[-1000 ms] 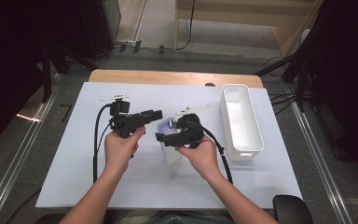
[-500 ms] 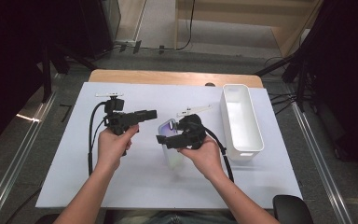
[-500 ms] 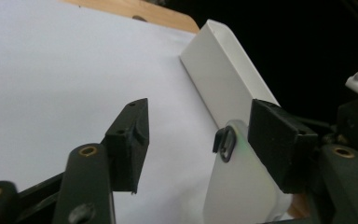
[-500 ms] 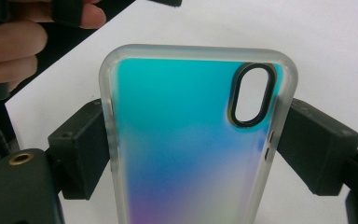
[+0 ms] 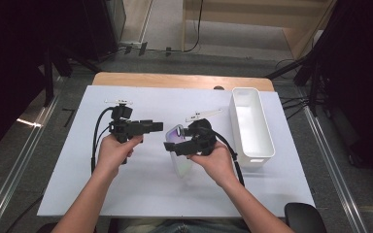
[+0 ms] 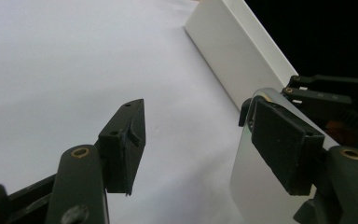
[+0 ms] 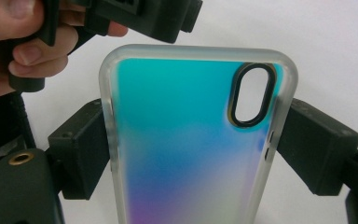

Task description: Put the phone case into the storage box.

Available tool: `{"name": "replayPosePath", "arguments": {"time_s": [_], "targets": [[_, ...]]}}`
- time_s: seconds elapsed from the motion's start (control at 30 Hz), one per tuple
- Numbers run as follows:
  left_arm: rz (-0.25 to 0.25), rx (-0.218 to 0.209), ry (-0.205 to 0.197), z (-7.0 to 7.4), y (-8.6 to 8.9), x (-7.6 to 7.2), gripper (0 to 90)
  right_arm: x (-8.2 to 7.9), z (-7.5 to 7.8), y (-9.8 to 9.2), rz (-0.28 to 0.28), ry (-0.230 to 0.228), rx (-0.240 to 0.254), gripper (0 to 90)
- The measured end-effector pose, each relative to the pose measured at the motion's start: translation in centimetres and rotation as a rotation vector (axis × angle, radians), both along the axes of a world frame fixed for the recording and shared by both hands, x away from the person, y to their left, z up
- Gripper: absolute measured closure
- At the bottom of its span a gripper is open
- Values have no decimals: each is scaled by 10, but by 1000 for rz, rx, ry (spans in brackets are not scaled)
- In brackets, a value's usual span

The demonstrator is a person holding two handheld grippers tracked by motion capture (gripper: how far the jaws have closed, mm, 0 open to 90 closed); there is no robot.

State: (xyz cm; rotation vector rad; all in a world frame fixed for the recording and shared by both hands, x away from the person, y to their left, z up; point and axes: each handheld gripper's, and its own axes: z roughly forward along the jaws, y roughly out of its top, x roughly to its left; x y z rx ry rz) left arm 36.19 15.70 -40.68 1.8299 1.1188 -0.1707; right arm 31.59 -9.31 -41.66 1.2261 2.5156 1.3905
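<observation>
A translucent phone case [image 5: 180,154] with a blue-to-purple sheen and an oval camera hole hangs over the white table sheet [image 5: 141,189]. My right gripper [image 5: 174,146] is shut on it. In the right gripper view the two pads [image 7: 81,154] press on the long sides of the case [image 7: 186,140]. My left gripper [image 5: 158,127] points right toward the case's top end and stands a little apart from it. Its jaws have just been opening, with nothing between them. In the left gripper view the left gripper [image 6: 196,128] is open and the case's edge [image 6: 254,191] lies just beyond its right pad.
A long white bin [image 5: 250,127] stands at the right of the sheet, also seen in the left gripper view [image 6: 233,51]. Two thin white objects lie at the back, one on the left [image 5: 119,101] and one in the middle [image 5: 204,115]. A wooden table edge [image 5: 175,80] runs behind.
My left gripper has drawn back slightly to the left, away from the case's top end, and its jaws stand wider. The right gripper and the case have kept still.
</observation>
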Motion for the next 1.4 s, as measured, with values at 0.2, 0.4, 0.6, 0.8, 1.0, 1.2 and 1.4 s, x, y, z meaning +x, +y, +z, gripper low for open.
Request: {"name": "replayPosePath", "arguments": {"time_s": [0.2, 0.4, 0.6, 0.8, 1.0, 1.2, 1.4], "targets": [[-28, 31, -14, -2, 1, -2, 348, 1, 0, -1, 51, 12, 2, 149], [-52, 54, -7, -5, 5, -4, 348, 2, 3, -8, 70, 12, 9, 149], [-88, 68, -19, -9, 10, -6, 349, 5, 9, -18, 103, 24, 32, 149], [-118, 94, -35, -13, 13, -10, 349, 6, 11, -22, 127, 27, 20, 149], [-134, 83, -37, -16, 19, -14, 348, 9, 11, -28, 135, 51, 47, 149], [-166, 134, -57, -21, 23, -21, 349, 8, 10, -27, 135, 38, 18, 149], [-202, 147, -83, -24, 24, -30, 349, 8, 11, -28, 127, 20, 19, 149]]}}
